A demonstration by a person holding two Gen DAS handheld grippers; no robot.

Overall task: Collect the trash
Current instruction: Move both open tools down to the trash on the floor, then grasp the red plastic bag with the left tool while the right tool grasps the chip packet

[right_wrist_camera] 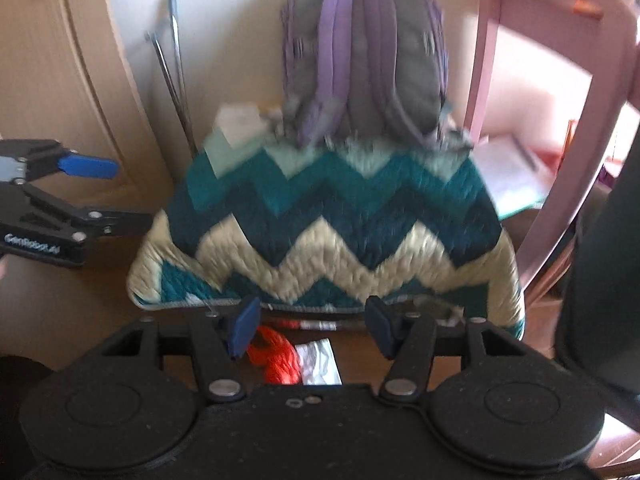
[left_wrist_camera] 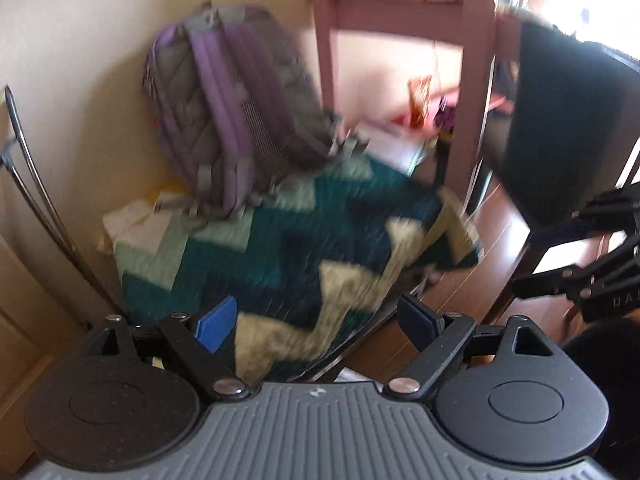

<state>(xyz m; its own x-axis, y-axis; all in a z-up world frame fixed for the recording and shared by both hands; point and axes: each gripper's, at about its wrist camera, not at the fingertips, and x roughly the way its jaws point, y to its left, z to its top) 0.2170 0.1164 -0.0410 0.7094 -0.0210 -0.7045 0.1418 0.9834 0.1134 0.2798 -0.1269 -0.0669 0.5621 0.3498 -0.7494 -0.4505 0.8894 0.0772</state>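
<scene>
**Reaching down for the trash on the floor**

Both tongs are open and hold nothing. Right under the right tongs point(right_wrist_camera: 310, 330), between the two blue tips, lie an orange bundle point(right_wrist_camera: 274, 360) and a white wrapper point(right_wrist_camera: 320, 362) on the brown floor point(right_wrist_camera: 72, 292). The picture is blurry, so the wrapper may be paper or plastic.

The left tongs point(left_wrist_camera: 316, 320) hang off to the left of the right ones. Just past both sits a zigzag blanket point(right_wrist_camera: 320, 232). A purple backpack point(right_wrist_camera: 364, 60) leans behind it, and a pink chair point(right_wrist_camera: 520, 80) stands to the right.

This looks like the reaching step. Next, the right tongs should drop straight down and close on the wrapper.
</scene>
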